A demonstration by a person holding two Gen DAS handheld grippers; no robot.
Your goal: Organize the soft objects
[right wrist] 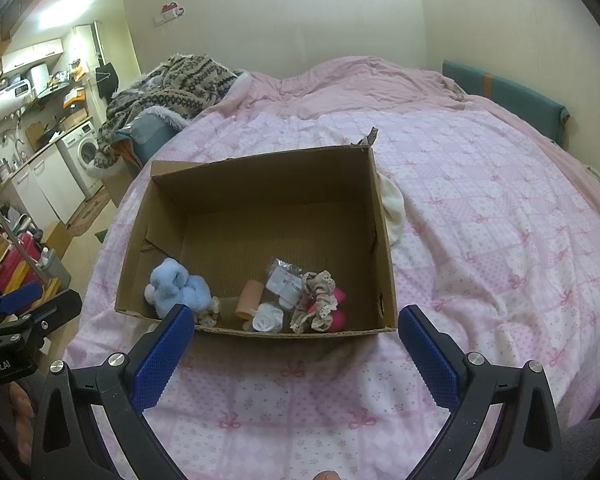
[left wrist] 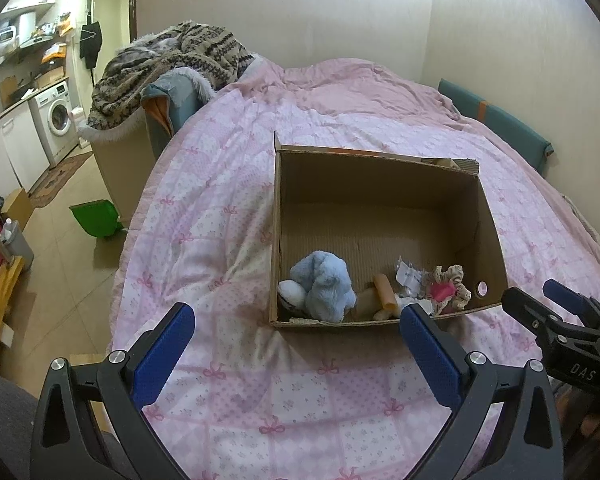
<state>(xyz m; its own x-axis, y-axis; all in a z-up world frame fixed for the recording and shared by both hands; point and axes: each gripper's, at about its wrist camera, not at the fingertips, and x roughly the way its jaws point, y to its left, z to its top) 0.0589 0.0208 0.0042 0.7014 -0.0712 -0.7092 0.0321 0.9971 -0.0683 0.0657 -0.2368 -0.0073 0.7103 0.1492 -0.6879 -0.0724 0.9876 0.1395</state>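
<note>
An open cardboard box (left wrist: 380, 176) (right wrist: 384, 240) stands on the pink bed. Along its near wall lie a blue plush toy (left wrist: 326, 284) (right wrist: 180, 286), a peach roll (left wrist: 384, 290) (right wrist: 250, 298), a white rolled cloth (right wrist: 268, 317), a clear plastic packet (left wrist: 410, 276) (right wrist: 284, 280) and a lace scrunchie (left wrist: 454, 284) (right wrist: 320, 300) over something pink. A white soft item (right wrist: 392, 208) lies on the bed beside the box's right wall. My left gripper (left wrist: 296, 332) and right gripper (right wrist: 296, 334) are both open and empty, held above the bed just in front of the box.
The pink quilt (left wrist: 260, 380) (right wrist: 500, 220) covers the bed. A patterned fleece blanket (left wrist: 172, 64) is piled at the far left corner. A green dustpan (left wrist: 96, 218) lies on the floor to the left. A kitchen with a washing machine (left wrist: 58, 116) is beyond.
</note>
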